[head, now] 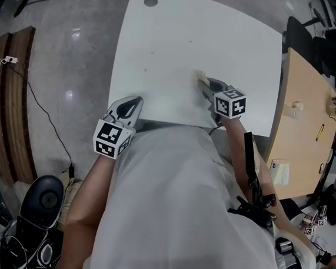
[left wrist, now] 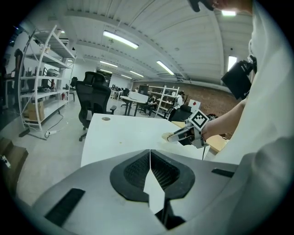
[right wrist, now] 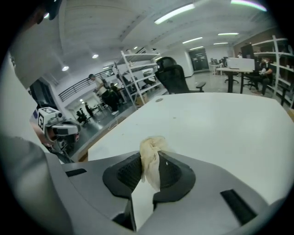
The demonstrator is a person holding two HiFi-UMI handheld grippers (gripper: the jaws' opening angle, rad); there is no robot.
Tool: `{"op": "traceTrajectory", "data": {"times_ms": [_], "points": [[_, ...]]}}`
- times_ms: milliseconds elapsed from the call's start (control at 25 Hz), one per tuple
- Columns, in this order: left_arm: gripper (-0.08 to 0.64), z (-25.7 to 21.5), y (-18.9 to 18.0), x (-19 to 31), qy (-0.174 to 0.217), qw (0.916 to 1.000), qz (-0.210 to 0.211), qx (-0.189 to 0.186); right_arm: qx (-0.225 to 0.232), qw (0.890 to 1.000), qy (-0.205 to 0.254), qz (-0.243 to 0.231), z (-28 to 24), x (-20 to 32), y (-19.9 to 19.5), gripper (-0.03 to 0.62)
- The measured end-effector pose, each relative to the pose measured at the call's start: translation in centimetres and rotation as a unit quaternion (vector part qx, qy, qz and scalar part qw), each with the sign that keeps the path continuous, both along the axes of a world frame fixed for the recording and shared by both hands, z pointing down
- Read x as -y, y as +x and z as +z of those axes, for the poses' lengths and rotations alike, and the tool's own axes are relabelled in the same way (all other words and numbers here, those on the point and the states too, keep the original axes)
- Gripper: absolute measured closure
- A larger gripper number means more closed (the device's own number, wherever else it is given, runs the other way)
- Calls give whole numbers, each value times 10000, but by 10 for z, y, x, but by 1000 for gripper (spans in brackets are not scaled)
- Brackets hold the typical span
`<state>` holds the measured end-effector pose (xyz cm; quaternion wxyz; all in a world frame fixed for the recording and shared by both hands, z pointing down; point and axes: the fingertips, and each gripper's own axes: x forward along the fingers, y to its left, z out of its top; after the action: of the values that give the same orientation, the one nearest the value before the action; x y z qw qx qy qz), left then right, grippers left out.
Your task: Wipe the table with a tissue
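A crumpled tissue (right wrist: 149,160) is pinched in the right claw (head: 203,85) over the white bench (head: 205,32). The left claw (left wrist: 150,153) is closed on nothing at the near edge.

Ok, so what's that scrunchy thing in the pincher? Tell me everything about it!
It is a tissue, cream-coloured, thin and soft-looking, scrunched into a wrinkly wad. The right gripper is shut on it: two dark ribbed pads pinch its middle, a puffy tuft pokes out past the tips, and a flap hangs down behind. It is over the white table; whether it touches the top can't be told.
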<state>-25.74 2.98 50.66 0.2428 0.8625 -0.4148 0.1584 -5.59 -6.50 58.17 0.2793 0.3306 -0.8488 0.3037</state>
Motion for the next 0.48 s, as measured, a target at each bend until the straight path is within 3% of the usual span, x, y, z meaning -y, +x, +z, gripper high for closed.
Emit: {"op": "traceTrajectory", "data": {"times_ms": [120,240,480], "points": [[549,0,9,2,-73,10000,-39,37,-245,9993,-85,278,7,17,38,528],[549,-8,15,5,-62,9999,-83,89,-393,9988,-18,291,7,44,49,528],[549,-13,14,-5,-195,9984,-487,223,-487,9987,109,-113,21,88,16,526]]}}
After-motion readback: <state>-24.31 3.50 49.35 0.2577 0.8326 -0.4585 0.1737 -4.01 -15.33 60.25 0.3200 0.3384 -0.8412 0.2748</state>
